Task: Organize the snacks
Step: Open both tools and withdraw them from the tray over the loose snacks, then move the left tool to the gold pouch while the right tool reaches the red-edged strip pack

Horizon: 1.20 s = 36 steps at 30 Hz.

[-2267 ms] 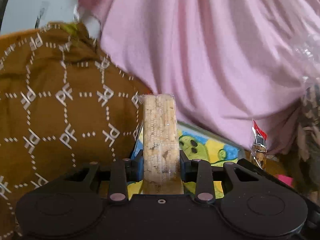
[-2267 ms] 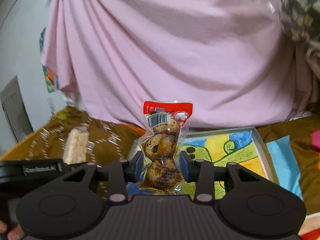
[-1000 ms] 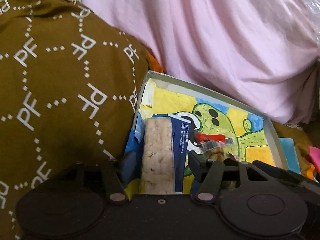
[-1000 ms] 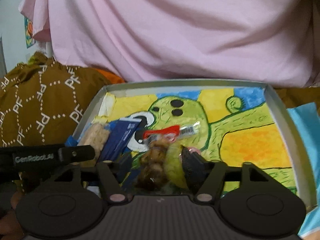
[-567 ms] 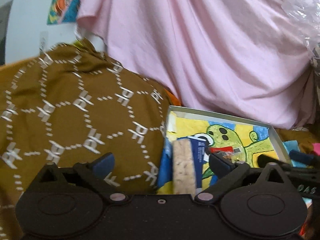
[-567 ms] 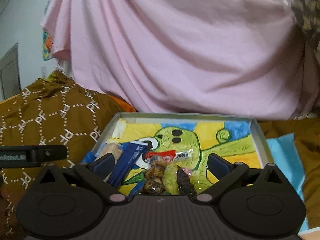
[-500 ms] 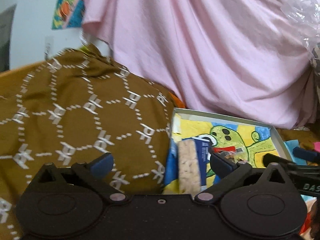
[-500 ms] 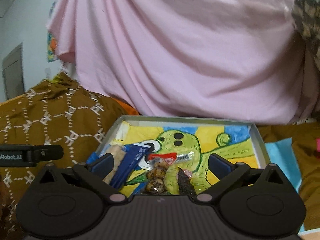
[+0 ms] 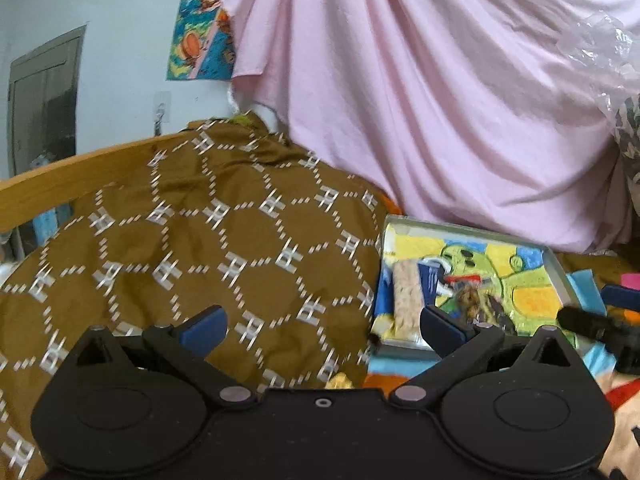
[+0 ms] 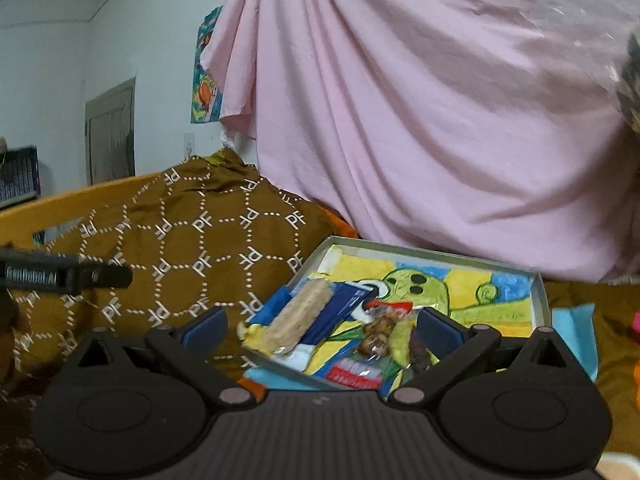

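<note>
A shallow grey tray [image 10: 539, 296] with a green cartoon drawing inside lies on the bed. In it rest a pale rice-crisp bar [image 10: 300, 318], a dark blue packet [image 10: 338, 312] and a red-topped pouch of brown eggs [image 10: 378, 332]. In the left wrist view the tray [image 9: 558, 270] sits to the right, with the bar [image 9: 406, 296] and egg pouch [image 9: 466, 294] inside. My left gripper [image 9: 322, 330] is open and empty, pulled back over the brown blanket. My right gripper [image 10: 322, 328] is open and empty, just short of the tray's near edge.
A brown blanket with white PF pattern [image 9: 208, 248] bulges left of the tray. A pink sheet [image 10: 420, 120] hangs behind. Light blue cloth [image 10: 574, 322] lies right of the tray, clear plastic [image 9: 600, 52] at upper right. A wooden bed rail [image 9: 60, 184] runs at left.
Both grippers opened and let go: the bar and the egg pouch now lie in the tray. Both hands then pulled back and rose, the left one swinging left over the blanket.
</note>
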Each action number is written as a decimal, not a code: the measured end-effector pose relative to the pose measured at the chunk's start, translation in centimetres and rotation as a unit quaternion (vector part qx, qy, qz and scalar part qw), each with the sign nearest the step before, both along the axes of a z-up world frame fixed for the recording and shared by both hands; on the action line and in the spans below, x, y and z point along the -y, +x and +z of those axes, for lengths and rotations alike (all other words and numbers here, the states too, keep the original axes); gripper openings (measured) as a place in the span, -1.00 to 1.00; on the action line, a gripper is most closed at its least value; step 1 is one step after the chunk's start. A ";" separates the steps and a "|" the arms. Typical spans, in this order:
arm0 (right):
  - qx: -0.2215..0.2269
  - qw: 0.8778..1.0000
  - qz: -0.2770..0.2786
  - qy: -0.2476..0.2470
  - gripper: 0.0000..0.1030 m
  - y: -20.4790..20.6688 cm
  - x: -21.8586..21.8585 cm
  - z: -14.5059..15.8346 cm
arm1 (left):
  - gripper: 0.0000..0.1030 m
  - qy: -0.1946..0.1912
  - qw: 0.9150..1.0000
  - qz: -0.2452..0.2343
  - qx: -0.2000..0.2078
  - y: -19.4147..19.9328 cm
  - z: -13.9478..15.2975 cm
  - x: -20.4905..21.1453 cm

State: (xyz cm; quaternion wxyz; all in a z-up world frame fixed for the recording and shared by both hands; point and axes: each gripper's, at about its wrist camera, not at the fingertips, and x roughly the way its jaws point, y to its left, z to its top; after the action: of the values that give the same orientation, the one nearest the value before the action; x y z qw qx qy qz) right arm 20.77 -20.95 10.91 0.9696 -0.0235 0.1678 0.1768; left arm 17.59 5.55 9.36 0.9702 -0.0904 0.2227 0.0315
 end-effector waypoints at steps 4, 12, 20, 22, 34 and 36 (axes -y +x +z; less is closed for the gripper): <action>-0.039 0.997 -0.009 0.072 1.00 -1.6 0.4 -0.3 | 0.99 -0.006 1.000 0.006 -0.015 -2.5 -1.0 -0.4; -0.093 0.995 0.005 0.045 1.00 -3.7 0.0 -2.9 | 0.99 0.000 0.997 0.002 -0.074 -5.3 -2.9 -0.8; -0.132 0.990 -0.014 0.047 1.00 -6.1 0.9 -4.8 | 0.99 0.055 0.988 -0.029 -0.142 -6.2 -5.0 0.8; -0.145 0.989 -0.014 0.039 1.00 -6.5 0.8 -5.2 | 0.99 0.056 0.987 -0.038 -0.147 -6.4 -5.3 1.0; -0.243 0.969 0.034 -0.018 1.00 -7.1 -0.6 -9.2 | 0.99 0.074 0.975 -0.074 -0.195 -5.8 -6.9 2.6; -0.255 0.966 0.038 -0.016 1.00 -6.8 -0.7 -9.6 | 0.99 0.082 0.972 -0.078 -0.204 -5.6 -7.1 2.8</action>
State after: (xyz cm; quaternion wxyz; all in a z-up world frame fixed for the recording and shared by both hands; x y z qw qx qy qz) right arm 13.95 -20.25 1.33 0.8866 0.0003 0.4115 0.2111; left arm 11.97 2.71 2.25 0.9080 0.0157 0.4185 -0.0080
